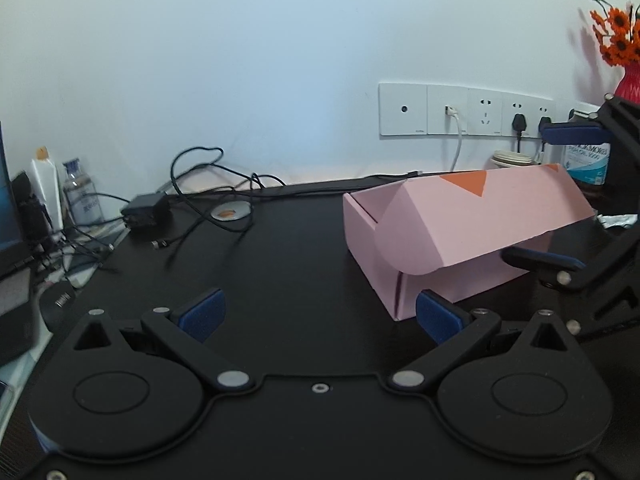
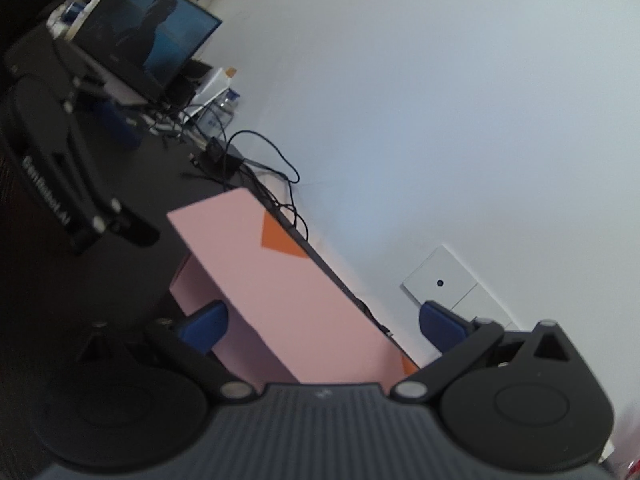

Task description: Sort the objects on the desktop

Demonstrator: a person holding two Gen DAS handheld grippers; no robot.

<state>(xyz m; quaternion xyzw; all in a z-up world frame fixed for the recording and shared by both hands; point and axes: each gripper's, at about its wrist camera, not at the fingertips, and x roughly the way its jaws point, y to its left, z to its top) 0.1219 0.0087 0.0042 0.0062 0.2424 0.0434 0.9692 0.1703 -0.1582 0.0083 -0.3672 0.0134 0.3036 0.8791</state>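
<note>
- Pink box (image 1: 404, 240): cardboard, standing on the black bench (image 1: 288, 264) toward its right side, near the back edge; hinged lid (image 1: 488, 216) with orange triangles raised part-way, slanting over the open body
- Right tongs (image 2: 320, 324): spread wide, one blue pad below the lid and the other above it, the lid's edge lying between them; in the left view the lower pad sits right under the lid's free edge, contact not clear; likely placed so to lift the lid or keep it up so the box can take objects
- Left tongs (image 1: 318, 316): spread wide, holding nothing, low over the bare bench in front of the box's left corner, right pad close beside that corner; judged to be waiting, or set to steady the box
- Cables (image 1: 200, 200) and black adapter (image 1: 144, 212): loose at the back left of the bench, well apart from the box
- Bottle (image 1: 82, 192) and white tube (image 1: 48, 188): upright at the far left edge, beside a laptop (image 2: 148, 36)
- Wall sockets (image 1: 464, 110): behind the box, plugs in
- Orange flowers (image 1: 616, 32) in a red vase: far right, partly cut off
- Box contents: not visible from either view
</note>
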